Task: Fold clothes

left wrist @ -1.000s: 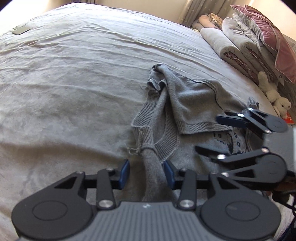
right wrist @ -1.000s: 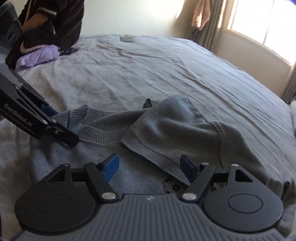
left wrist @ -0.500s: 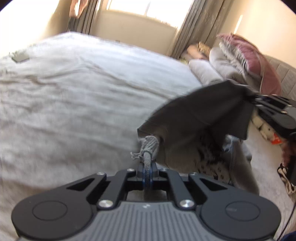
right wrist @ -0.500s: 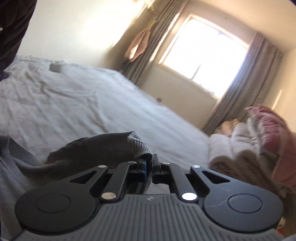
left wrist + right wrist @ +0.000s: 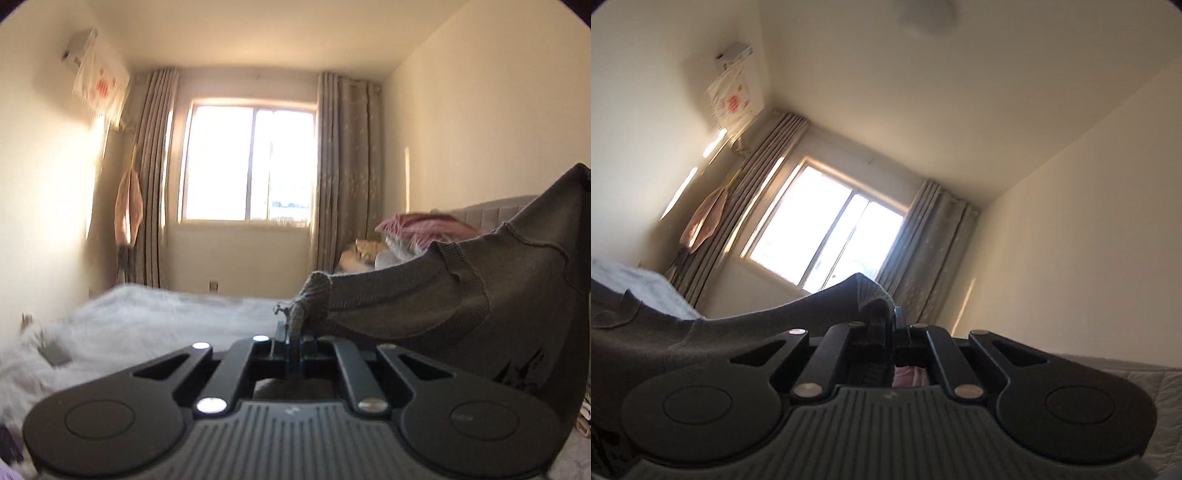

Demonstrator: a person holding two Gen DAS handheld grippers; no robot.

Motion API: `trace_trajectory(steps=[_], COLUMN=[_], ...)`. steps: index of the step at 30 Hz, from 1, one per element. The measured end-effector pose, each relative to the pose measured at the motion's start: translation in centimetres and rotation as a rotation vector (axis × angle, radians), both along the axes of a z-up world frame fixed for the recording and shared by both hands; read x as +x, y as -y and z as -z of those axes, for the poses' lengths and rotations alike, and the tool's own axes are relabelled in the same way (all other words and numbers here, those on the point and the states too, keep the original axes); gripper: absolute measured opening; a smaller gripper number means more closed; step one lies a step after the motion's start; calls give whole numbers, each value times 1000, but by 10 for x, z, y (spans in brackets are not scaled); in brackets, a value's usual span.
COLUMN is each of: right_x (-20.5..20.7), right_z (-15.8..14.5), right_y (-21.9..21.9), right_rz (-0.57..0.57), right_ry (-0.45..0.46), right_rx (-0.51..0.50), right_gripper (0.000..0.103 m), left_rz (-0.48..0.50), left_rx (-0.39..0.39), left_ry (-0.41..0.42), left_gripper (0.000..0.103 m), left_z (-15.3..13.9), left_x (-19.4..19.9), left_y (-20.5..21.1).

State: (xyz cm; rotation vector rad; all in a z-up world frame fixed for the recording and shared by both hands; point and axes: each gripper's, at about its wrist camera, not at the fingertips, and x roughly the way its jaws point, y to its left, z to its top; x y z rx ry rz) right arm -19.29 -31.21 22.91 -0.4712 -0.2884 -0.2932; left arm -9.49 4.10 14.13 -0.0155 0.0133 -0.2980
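Observation:
A grey knit sweater (image 5: 461, 295) hangs in the air, stretched between both grippers above the bed. My left gripper (image 5: 293, 345) is shut on a bunched ribbed edge of it, and the cloth rises to the right toward the frame's edge. In the right wrist view the same grey sweater (image 5: 701, 332) drapes away to the left, with my right gripper (image 5: 892, 332) shut on a ribbed edge that folds over its left finger. A dark print shows low on the sweater's hanging part. Neither gripper appears in the other's view.
The bed (image 5: 147, 317) with its pale grey cover lies below, with a small flat grey object (image 5: 55, 354) on it at the left. Pillows and folded bedding (image 5: 417, 232) pile up by the headboard. A bright window (image 5: 251, 166) with curtains faces me.
Both grippers closed on the sweater lying on the bed, then lifted it high. The views swung up from the bed cover to the window and ceiling.

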Motion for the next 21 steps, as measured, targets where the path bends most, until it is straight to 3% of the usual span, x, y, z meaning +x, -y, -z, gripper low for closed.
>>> trace_trajectory(steps=[6,11,13,17,19,21], right_x=[-47,-57,-50,-12,22,67], right_z=[-17,-7,2,23,39,59], right_y=[26,37,34,33,40,51], right_rz=[-46,-140,-150,-116,-81,-39], right_ry=[247,325,314,248,192,119], right_rx=[114,225,231,237,258,286], right_gripper=[3,3,3,3,3,3], left_rz=[17,-33,-45,-82,-112,-128], left_rx=[68,96,127,270,370,487], left_ry=[296,418,445,458,442,414], left_gripper=[5,5,5,5,5,5], left_z=[-91,-129,-135,-133,-119,-84], left_x=[-68,-78,-64,-3,42,97], left_y=[-18,-24,-24,3,19,40])
